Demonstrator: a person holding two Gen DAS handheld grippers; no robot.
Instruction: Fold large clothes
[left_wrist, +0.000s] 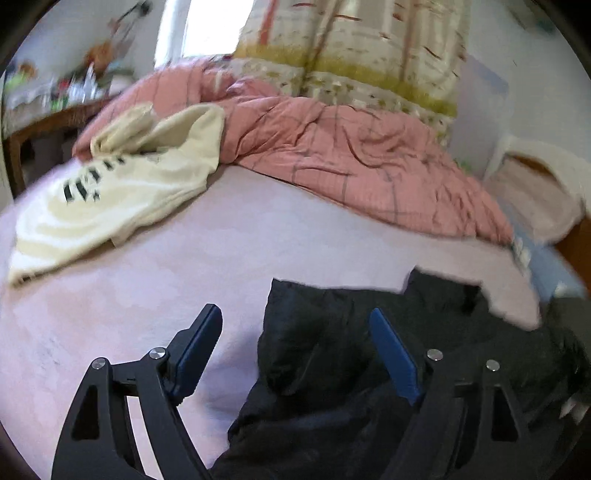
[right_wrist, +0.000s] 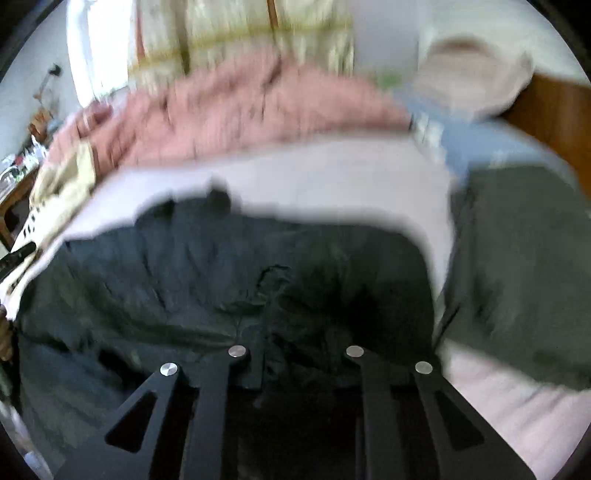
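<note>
1. A bed covered by a pale pink sheet (left_wrist: 229, 236) carries everything seen.
2. A black garment (left_wrist: 332, 350) is spread along the near edge of the bed, rumpled, with part of it draped toward the near right corner.
3. The left tool (left_wrist: 295, 350) is seen with its blue-padded fingers (left_wrist: 199, 350) held wide apart; one finger stands over bare sheet and the other over the garment, and nothing is pinched between them.
4. In the right wrist view, the right tool (right_wrist: 295, 354) is pointed down into the middle of the black garment (right_wrist: 207, 273). Its fingertips are lost against the dark cloth and the picture is blurred, so whether cloth is clamped cannot be told.
5. A cream garment (left_wrist: 122, 184) with dark markings is laid near the far left edge of the bed, well apart from the black one.
6. A crumpled pink quilt (left_wrist: 351, 158) is heaped along the far side of the bed, touching the cream garment.
7. A patterned curtain (left_wrist: 369, 48) is hung behind the quilt.
8. A dull green cloth (right_wrist: 524, 258) is seen at the right edge of the bed in the right wrist view, just beside the black garment.
</note>
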